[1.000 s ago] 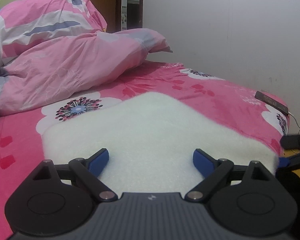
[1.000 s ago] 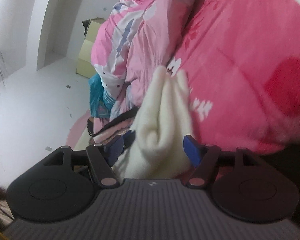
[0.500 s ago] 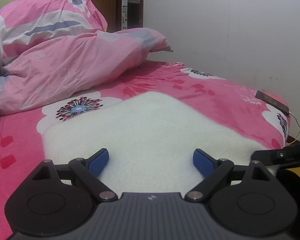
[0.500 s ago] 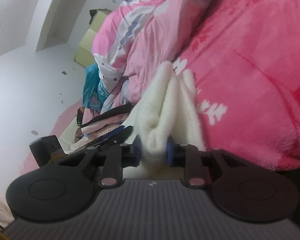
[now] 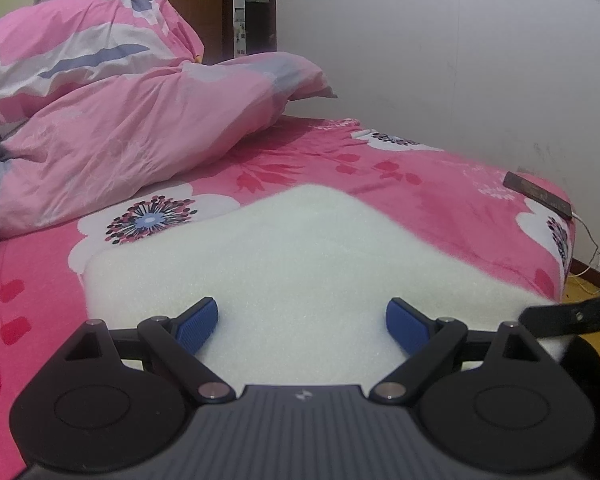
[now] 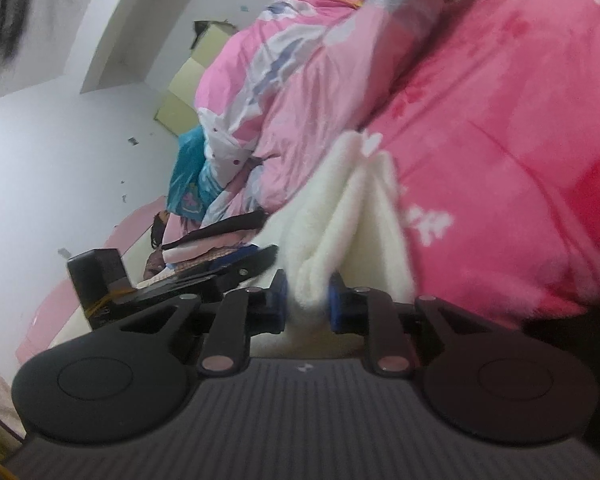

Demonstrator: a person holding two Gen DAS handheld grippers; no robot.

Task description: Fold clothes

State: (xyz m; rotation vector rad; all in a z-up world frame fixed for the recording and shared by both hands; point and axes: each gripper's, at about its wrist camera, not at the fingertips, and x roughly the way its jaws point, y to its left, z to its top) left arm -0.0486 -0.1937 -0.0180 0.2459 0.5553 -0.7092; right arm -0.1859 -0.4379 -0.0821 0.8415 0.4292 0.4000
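Observation:
A white fleece garment [image 5: 300, 248] lies spread flat on the pink flowered bed sheet [image 5: 420, 200]. My left gripper [image 5: 300, 312] hovers just over its near part, open wide, with nothing pinched between the blue pads. In the right wrist view the garment's edge [image 6: 340, 208] is bunched into a fold. My right gripper [image 6: 307, 294] is closing on that fold, and both blue pads press into the fleece. A black part of the right gripper [image 5: 568, 314] shows at the garment's right corner in the left wrist view.
A crumpled pink duvet [image 5: 120, 128] fills the far left of the bed. A dark phone [image 5: 538, 196] with a white cable lies near the bed's right edge by the wall. A stack of clothes [image 6: 204, 248] and a blue bundle [image 6: 188, 184] sit beyond the garment.
The right gripper's jaws went from wide apart around the bunched fleece to pinched on it, and the gripper rolled a little. The left gripper stayed still and open.

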